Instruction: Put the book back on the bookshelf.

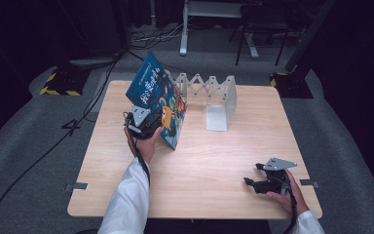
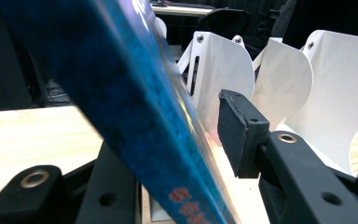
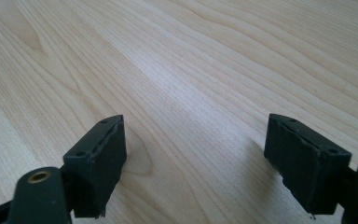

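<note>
Book (image 1: 157, 92): blue picture book, cartoon figures and pale lettering on the cover, thin, stiff and glossy. Standing on its lower edge at the back left of the tabletop (image 1: 199, 165), leaning steeply with the top tipped to the left, just beside the left end of a white folding rack (image 1: 219, 97). Dark blue spine edge with small red characters, seen close in the left gripper view.

Left claw (image 1: 143, 124) around the book's lower part, 2 jaws apart: one pad (image 2: 240, 133) clear of the cover with a gap showing, the other hidden behind the book. Not clamped; cannot tell whether the book touches the rack.

Right claw (image 1: 253, 174) low over the near right of the tabletop, jaws wide apart, nothing between them.

Step in hand, as judged: setting the book into the rack. To do it well:
- Stand the book more upright and lean it against a divider before letting go fully.
- Draw the left claw straight back without brushing the cover.
- Watch for the lower edge sliding on the smooth wood, or a topple to the left.
- Bring the right claw over to steady if needed.
</note>
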Tool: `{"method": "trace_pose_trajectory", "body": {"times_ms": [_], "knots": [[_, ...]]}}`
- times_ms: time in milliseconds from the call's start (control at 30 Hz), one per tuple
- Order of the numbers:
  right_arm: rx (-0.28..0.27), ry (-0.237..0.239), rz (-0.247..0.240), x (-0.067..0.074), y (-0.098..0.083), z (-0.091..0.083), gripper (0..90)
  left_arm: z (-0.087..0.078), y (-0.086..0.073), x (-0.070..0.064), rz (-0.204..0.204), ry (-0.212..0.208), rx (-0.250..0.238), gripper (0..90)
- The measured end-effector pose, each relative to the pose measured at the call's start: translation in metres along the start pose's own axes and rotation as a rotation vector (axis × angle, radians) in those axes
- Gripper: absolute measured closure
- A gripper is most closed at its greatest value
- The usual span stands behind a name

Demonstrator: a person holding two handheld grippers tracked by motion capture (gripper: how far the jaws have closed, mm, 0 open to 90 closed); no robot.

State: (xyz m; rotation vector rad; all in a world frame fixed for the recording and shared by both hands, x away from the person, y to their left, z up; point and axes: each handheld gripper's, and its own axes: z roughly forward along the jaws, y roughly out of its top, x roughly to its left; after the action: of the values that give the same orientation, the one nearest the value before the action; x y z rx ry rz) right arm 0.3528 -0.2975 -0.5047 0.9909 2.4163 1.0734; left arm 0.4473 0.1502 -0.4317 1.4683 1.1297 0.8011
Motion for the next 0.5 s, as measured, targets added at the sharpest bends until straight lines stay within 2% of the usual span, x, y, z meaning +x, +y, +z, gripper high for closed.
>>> {"method": "trace_pose_trajectory", "body": {"times_ms": [167,500], "knots": [[0.001,-0.001,0.0,0.0,0.0,-0.0001,21.1,-0.0019,0.0022,0.0014,0.009,-0.006,0.003,60.7],[0.0,0.0,0.0,0.0,0.0,0.0,21.1,-0.0104,0.0072,0.0026,0.03,-0.038,0.009,50.4]]}}
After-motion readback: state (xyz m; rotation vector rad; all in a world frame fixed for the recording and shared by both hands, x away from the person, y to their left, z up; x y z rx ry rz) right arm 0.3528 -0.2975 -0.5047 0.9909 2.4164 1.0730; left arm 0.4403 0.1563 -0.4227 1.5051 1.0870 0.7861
